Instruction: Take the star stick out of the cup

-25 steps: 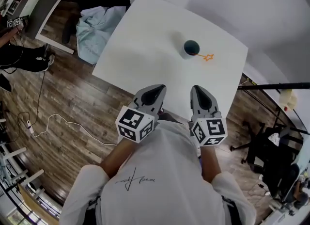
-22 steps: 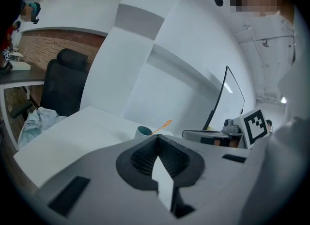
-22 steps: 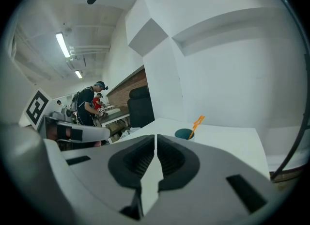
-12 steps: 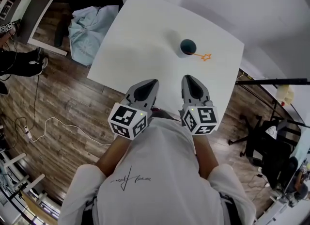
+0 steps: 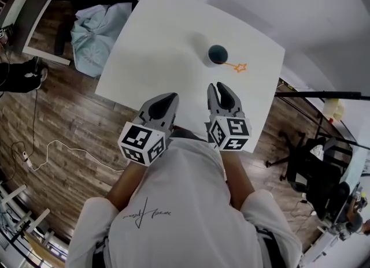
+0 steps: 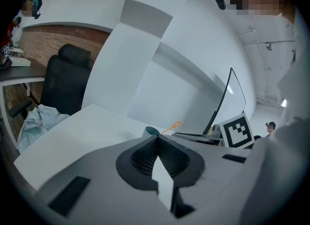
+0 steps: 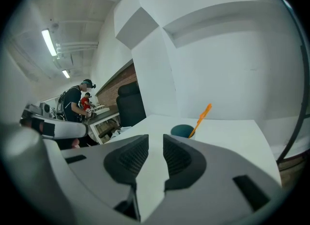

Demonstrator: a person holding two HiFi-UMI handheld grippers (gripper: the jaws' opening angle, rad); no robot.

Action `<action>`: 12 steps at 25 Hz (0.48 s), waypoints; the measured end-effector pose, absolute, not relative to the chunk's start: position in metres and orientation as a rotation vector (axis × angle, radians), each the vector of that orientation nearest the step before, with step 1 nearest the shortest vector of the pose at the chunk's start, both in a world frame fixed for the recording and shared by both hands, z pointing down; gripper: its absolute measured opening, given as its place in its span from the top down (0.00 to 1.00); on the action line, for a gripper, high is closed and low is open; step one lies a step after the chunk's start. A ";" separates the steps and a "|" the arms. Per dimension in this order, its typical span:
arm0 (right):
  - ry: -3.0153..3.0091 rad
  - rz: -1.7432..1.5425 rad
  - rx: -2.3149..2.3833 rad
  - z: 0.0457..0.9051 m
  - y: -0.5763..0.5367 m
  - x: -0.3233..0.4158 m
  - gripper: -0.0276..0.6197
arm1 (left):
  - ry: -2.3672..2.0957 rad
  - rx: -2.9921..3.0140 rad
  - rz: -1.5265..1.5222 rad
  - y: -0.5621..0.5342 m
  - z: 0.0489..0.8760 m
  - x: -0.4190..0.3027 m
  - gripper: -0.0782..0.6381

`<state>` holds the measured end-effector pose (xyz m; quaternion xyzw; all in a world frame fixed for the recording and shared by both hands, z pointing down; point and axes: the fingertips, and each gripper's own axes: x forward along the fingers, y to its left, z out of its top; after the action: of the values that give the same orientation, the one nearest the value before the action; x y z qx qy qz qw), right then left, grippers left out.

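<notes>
cloth: light blue bundle (image 5: 95, 30) on the wood floor, just off the table's left edge

left gripper: yours (image 5: 169, 97) hangs over the near edge of the table (image 5: 156, 47). Jaw tips are pressed together, nothing in them

right gripper: this one (image 5: 217, 86) sits just beside the left, also at the near edge. Its jaws are opening, only a narrow gap so far, with nothing between them

cup: the dark teal one (image 5: 217, 54) stands upright on the far right part of the table, well apart from both grippers and straight beyond your right one

star stick: the orange stick (image 5: 237, 66) is in the cup, leaning out over its right rim, star end out to the right
</notes>
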<state>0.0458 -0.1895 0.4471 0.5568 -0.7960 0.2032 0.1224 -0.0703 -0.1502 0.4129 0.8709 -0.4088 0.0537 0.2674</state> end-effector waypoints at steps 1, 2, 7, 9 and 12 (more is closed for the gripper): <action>-2.316 0.601 1.629 0.449 -0.191 0.047 0.82 | -1.101 2.349 0.146 -0.151 0.413 -0.071 0.88; -2.309 0.611 1.633 0.451 -0.193 0.048 0.81 | -1.101 2.349 0.148 -0.151 0.414 -0.071 0.88; -2.288 0.631 1.655 0.455 -0.201 0.051 0.77 | -1.104 2.346 0.151 -0.153 0.414 -0.073 0.88; -2.285 0.634 1.670 0.456 -0.205 0.052 0.75 | -1.108 2.345 0.153 -0.154 0.414 -0.074 0.88; -2.259 0.641 1.706 0.461 -0.209 0.057 0.71 | -1.110 2.343 0.154 -0.155 0.414 -0.073 0.88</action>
<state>0.0566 -0.2094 0.4612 0.5837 -0.7726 0.2194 0.1193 -0.0733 -0.1550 0.4142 0.8689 -0.4115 0.0571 0.2690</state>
